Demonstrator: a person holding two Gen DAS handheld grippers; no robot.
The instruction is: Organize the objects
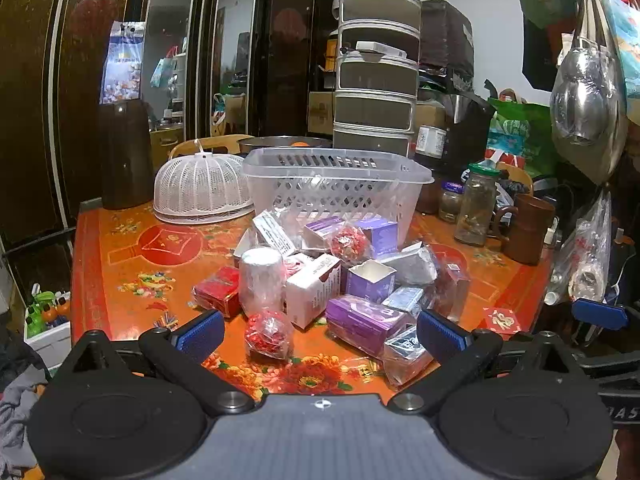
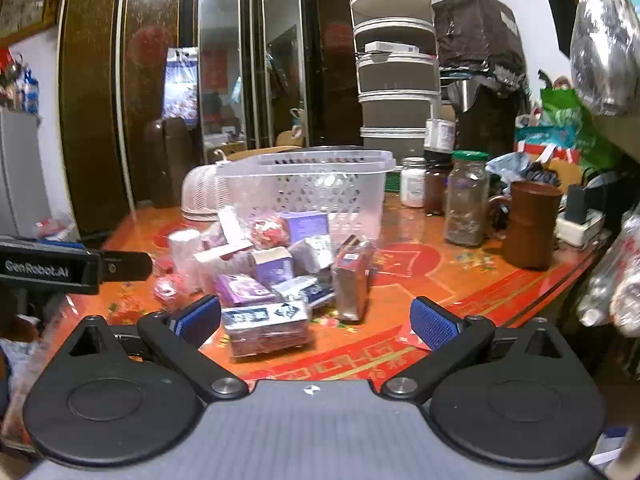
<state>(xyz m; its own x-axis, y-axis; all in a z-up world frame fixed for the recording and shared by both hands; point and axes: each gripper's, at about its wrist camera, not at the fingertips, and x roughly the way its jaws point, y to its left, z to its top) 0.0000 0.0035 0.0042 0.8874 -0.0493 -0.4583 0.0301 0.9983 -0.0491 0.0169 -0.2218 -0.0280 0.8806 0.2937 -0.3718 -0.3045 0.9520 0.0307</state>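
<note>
A heap of small packages lies on the orange patterned table (image 1: pixel 132 280): purple boxes (image 1: pixel 362 322), a white box (image 1: pixel 312 290), a red box (image 1: pixel 216 290), red foil balls (image 1: pixel 269 334) and a wrapped white cylinder (image 1: pixel 260 280). Behind the heap stands a clear plastic basket (image 1: pixel 336 184), seemingly empty. My left gripper (image 1: pixel 320 334) hovers open at the near edge of the heap, nothing between its blue pads. In the right wrist view my right gripper (image 2: pixel 316 320) is open too, with a wrapped dark box (image 2: pixel 266 330) lying on the table (image 2: pixel 472 280) between its fingers, untouched. The basket (image 2: pixel 312 188) stands behind.
A white mesh food cover (image 1: pixel 200 188) sits left of the basket. Glass jars (image 1: pixel 476 204), a brown mug (image 1: pixel 528 228) and stacked grey drawers (image 1: pixel 376 72) crowd the back right. Bags (image 1: pixel 588 100) hang at the right. The left gripper's body (image 2: pixel 60 266) shows at the left edge of the right wrist view.
</note>
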